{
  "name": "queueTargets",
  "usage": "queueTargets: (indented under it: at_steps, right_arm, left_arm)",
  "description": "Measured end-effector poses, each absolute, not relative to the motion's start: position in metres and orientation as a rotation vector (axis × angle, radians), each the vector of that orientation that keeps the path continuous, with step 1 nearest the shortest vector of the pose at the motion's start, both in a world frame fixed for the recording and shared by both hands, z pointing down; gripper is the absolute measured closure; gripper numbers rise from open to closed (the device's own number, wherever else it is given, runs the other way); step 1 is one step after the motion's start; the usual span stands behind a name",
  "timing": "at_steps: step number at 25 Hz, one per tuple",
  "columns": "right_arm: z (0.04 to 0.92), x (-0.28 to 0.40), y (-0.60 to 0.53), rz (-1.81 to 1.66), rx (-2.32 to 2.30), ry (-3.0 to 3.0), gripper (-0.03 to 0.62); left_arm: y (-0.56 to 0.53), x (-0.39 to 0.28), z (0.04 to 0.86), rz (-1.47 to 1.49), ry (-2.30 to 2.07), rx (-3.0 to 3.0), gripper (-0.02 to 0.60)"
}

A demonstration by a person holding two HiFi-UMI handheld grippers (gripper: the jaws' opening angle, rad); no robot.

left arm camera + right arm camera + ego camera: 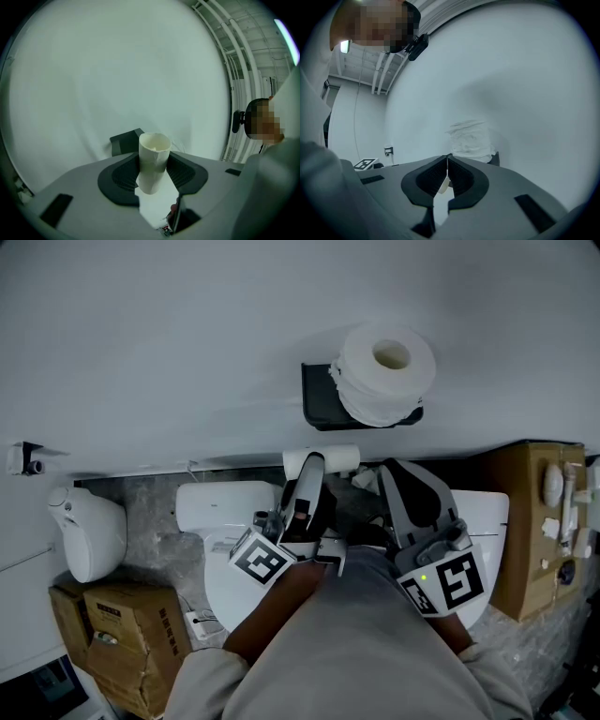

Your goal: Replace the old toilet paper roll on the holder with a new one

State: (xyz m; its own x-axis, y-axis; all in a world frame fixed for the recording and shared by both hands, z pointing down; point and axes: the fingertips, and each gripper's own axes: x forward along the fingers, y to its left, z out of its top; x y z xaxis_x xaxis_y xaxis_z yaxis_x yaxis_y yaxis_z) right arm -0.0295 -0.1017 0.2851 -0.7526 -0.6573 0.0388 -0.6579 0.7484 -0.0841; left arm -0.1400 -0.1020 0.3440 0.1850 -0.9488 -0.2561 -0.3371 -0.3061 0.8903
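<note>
A full white toilet paper roll sits on the black wall holder; in the right gripper view the full roll shows ahead, slightly right. My left gripper is below the holder, shut on a bare pale cardboard tube. In the left gripper view the cardboard tube stands between the jaws of the left gripper, with the holder behind it against the wall. My right gripper is beside it, below the roll. The right gripper has its jaws closed together and holds nothing.
A white toilet stands below the grippers. Cardboard boxes and a white unit are at the lower left. A wooden cabinet stands at the right. A small camera is fixed to the wall at the left.
</note>
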Motion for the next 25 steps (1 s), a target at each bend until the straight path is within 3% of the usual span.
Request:
queueTargets:
  at_steps: [12,18,20,22,25]
  right_arm:
    - [0.28,-0.029,-0.104,0.088,1.18,-2.896,0.576]
    - [0.268,-0.024,-0.117,0.013,1.272,-2.845,0.569]
    - [0.264,-0.023,-0.124,-0.007,1.299,-2.828,0.505]
    - [0.26,-0.022,-0.134,-0.033,1.334,-2.804,0.392]
    - [0.253,-0.019,-0.15,-0.069,1.399,-2.767,0.313]
  left_arm:
    - [-0.099,-0.144,0.326,-1.276,-0.969,1.778,0.407]
    - [-0.092,-0.152,0.329,-1.222,-1.038,1.834,0.407]
    - [-0.093,-0.149,0.328,-1.22,-1.026,1.841,0.407]
    - [-0.094,-0.147,0.328,-1.215,-1.018,1.844,0.407]
    - [-0.094,-0.144,0.327,-1.226,-0.982,1.84,0.407]
